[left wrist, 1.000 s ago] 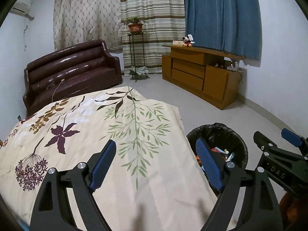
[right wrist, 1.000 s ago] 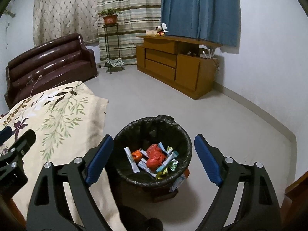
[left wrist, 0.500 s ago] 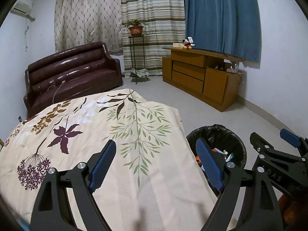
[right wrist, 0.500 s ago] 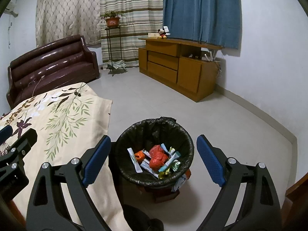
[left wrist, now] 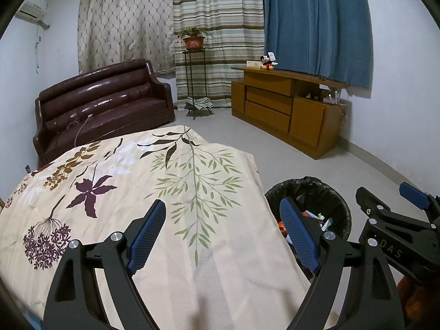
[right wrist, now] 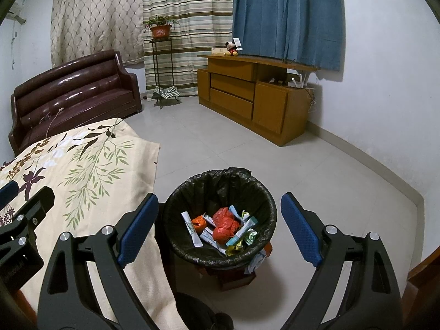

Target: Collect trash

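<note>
Beside the floral bedspread point(right wrist: 82, 181): a trash bin point(right wrist: 220, 189) lined with a black bag, standing on the floor and holding a red crumpled bag point(right wrist: 225, 225), an orange wrapper point(right wrist: 198, 222), white sachets point(right wrist: 192, 228) and other small packets. Above the bin, right gripper point(right wrist: 220, 228), fingers spread wide and empty. Over the bedspread left of the bin, left gripper point(left wrist: 222, 233), fingers likewise spread, pinching nothing.

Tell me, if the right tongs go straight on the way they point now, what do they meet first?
Probably the trash inside the black-lined bin; the right tongs stand open and empty, aimed into its mouth. Depth is uncertain.
</note>
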Demonstrator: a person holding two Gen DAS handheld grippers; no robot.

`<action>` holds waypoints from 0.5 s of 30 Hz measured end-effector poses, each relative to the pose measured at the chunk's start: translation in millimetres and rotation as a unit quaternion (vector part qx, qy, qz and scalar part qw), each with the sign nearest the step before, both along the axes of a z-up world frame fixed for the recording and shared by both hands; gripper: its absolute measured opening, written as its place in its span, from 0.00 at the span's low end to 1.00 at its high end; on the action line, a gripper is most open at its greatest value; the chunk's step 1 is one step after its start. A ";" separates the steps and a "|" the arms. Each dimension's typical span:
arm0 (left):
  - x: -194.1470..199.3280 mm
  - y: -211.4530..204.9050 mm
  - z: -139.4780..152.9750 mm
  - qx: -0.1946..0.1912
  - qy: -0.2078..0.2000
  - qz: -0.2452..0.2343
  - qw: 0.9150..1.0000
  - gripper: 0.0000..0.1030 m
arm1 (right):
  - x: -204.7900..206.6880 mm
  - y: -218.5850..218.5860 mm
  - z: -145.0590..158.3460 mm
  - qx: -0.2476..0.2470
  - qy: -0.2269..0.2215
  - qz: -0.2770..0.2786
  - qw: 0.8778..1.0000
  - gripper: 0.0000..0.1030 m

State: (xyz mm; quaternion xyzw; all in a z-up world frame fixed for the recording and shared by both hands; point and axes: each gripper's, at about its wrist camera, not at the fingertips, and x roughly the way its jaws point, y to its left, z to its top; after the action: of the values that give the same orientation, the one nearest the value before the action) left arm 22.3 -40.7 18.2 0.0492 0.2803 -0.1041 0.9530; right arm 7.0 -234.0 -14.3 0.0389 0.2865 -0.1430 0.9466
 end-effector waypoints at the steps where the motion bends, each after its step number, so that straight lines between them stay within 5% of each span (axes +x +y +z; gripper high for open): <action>1: 0.0 -0.7 0.2 0.000 0.000 0.000 1.000 0.80 | 0.1 0.1 0.0 0.000 0.000 0.000 1.000 0.86; 15: -1.3 -5.3 -1.5 0.000 0.002 -0.001 1.000 0.80 | 0.2 0.6 -0.1 0.000 0.001 0.000 1.000 0.86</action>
State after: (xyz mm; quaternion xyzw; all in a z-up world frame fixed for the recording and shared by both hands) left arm 21.0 -46.0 16.7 0.0490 0.2820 -0.1055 0.9523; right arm 7.3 -233.4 -14.4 0.0388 0.2872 -0.1427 0.9464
